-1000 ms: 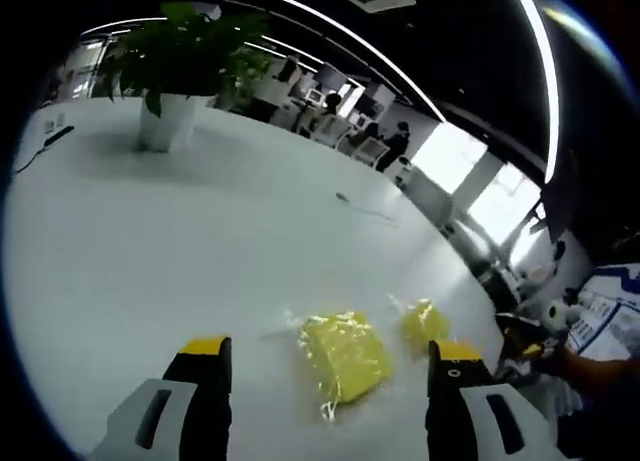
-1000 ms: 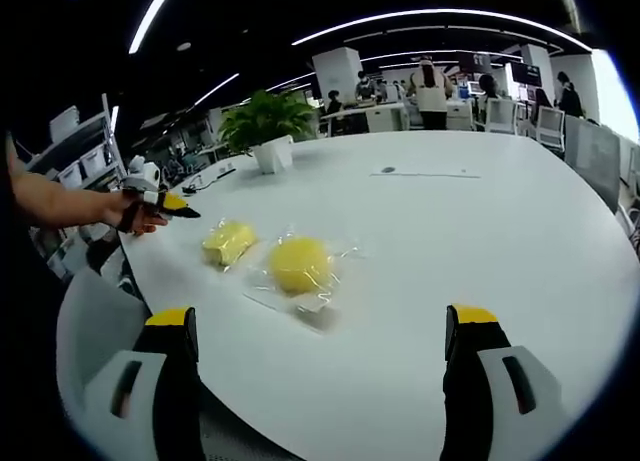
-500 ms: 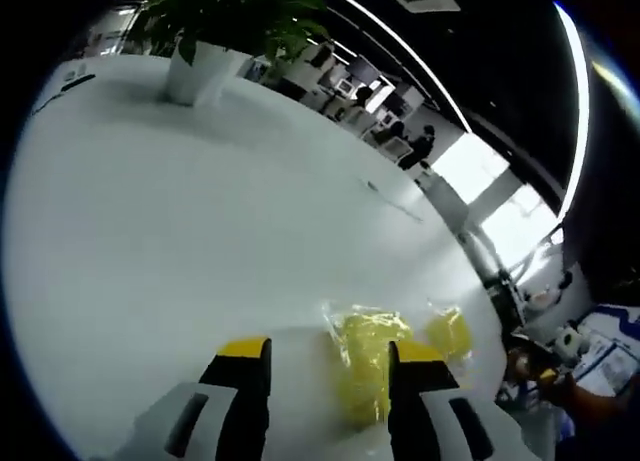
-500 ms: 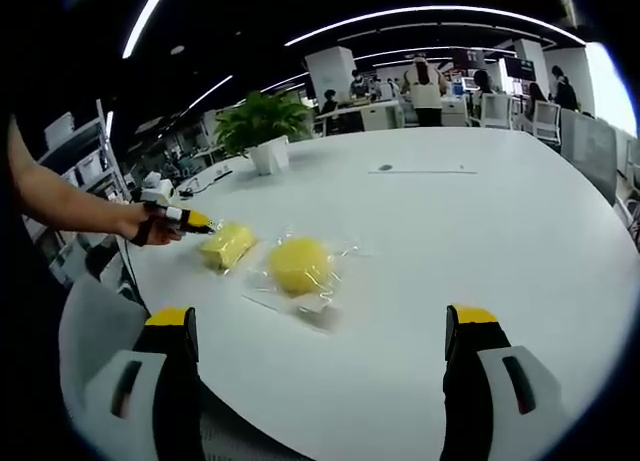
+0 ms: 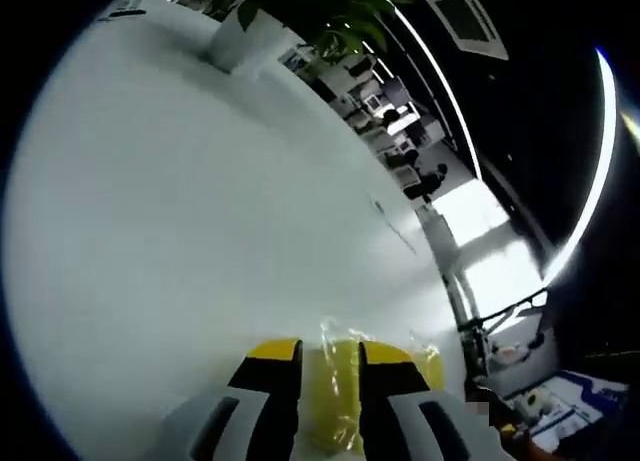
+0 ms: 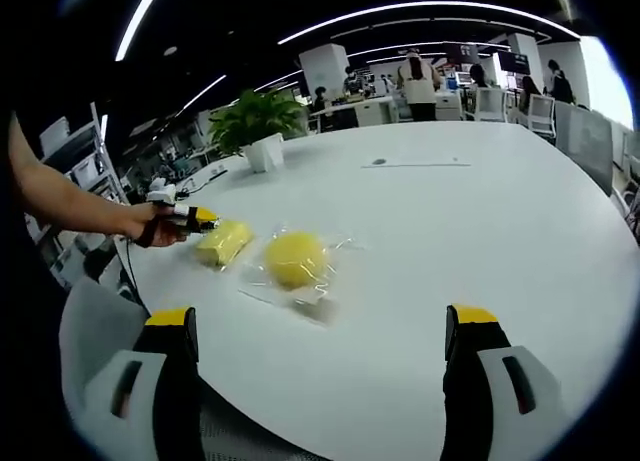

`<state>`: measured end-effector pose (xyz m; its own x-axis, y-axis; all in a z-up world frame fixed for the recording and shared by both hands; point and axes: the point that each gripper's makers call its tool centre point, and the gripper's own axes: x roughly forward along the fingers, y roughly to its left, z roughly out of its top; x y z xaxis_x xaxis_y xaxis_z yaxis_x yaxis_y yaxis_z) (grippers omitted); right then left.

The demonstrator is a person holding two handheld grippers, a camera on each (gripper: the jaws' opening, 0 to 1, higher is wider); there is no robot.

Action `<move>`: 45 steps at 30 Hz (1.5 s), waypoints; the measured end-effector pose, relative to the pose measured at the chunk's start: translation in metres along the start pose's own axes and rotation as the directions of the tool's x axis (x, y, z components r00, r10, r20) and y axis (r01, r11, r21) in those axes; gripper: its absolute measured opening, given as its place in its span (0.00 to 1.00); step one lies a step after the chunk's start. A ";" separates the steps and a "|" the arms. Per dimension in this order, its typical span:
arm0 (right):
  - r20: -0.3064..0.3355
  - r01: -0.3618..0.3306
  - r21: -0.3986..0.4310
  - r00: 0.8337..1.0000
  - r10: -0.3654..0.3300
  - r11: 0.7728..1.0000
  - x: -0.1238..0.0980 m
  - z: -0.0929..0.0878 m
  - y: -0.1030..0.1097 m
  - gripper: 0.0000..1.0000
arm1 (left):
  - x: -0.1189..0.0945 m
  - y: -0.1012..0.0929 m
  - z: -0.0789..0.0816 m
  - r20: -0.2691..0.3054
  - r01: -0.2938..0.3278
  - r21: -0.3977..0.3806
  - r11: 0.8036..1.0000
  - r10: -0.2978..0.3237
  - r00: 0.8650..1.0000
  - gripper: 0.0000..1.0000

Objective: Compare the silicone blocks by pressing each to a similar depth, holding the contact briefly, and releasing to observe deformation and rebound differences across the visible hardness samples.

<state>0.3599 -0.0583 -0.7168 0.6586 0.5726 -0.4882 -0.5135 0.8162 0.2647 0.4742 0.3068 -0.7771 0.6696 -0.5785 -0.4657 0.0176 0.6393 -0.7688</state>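
My left tool [image 5: 329, 356] nearly closed, pressing rectangular yellow silicone block [image 6: 224, 242]; round yellow block [image 6: 294, 258] at its 3 o'clock on white desk [image 6: 480, 241]. Right tool [image 6: 320, 326] open, empty.

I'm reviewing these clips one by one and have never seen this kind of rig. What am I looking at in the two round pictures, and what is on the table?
No robot here: a person holds a two-jaw gripper in each hand, and a fisheye camera rides on each, looking forward along its jaws. The yellow-tipped prongs rising from the bottom of each picture are that gripper's own jaws.

In the right gripper view, the right gripper is wide open above the near edge of a white table. On the table lie two yellow silicone samples in clear wrap: a round block and a flatter block. The person's hand brings the left gripper up to the flatter block from the left.

In the left gripper view, the left gripper has its jaws nearly closed, right at the flatter block. Whether it is pressing cannot be told. A potted plant stands farther back.
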 end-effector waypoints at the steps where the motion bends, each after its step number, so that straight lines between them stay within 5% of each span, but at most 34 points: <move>1: -0.004 -0.001 0.000 1.000 0.001 1.000 0.000 -0.001 0.000 0.96 | 0.000 -0.001 0.000 0.003 0.001 0.006 1.000 -0.001 1.000 0.14; 4: -0.023 -0.006 -0.004 1.000 0.006 1.000 0.000 -0.006 0.001 0.96 | 0.001 0.011 0.004 0.026 -0.059 -0.045 0.997 0.060 0.998 0.12; 18: 0.005 0.001 0.001 1.000 -0.001 1.000 -0.001 -0.001 -0.002 0.96 | 0.008 -0.005 -0.004 0.017 0.017 -0.057 0.998 -0.016 1.000 0.09; 23: 0.002 0.002 -0.004 1.000 -0.002 1.000 -0.002 0.001 -0.002 0.96 | 0.009 -0.012 -0.016 -0.033 0.050 -0.164 0.985 -0.056 0.998 0.03; 30: 0.003 0.001 -0.005 1.000 -0.001 1.000 -0.003 0.001 -0.003 0.96 | 0.005 -0.018 -0.017 -0.030 0.058 -0.050 0.997 -0.059 0.998 0.00; 38: -0.002 -0.009 0.004 1.000 0.009 1.000 -0.002 0.000 0.000 0.96 | 0.001 -0.024 -0.015 -0.009 0.064 -0.038 0.997 -0.064 0.998 0.00; 40: -0.001 -0.011 0.000 1.000 0.011 1.000 -0.001 0.001 0.000 0.96 | 0.000 -0.028 -0.012 0.010 0.067 -0.042 0.997 -0.067 0.998 0.00; 42: 0.002 -0.012 -0.001 1.000 0.012 1.000 0.000 0.003 0.000 0.96 | -0.002 -0.040 -0.005 0.050 0.066 0.072 0.995 -0.070 0.996 0.00; 45: 0.007 -0.016 0.002 1.000 0.016 1.000 0.002 0.004 0.001 0.96 | -0.009 -0.053 0.006 0.110 0.088 0.071 0.994 -0.095 0.989 0.00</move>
<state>0.3627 -0.0561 -0.7135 0.6540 0.5860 -0.4783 -0.5231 0.8072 0.2737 0.4716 0.2809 -0.7297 0.7423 -0.5776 -0.3397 0.1286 0.6203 -0.7737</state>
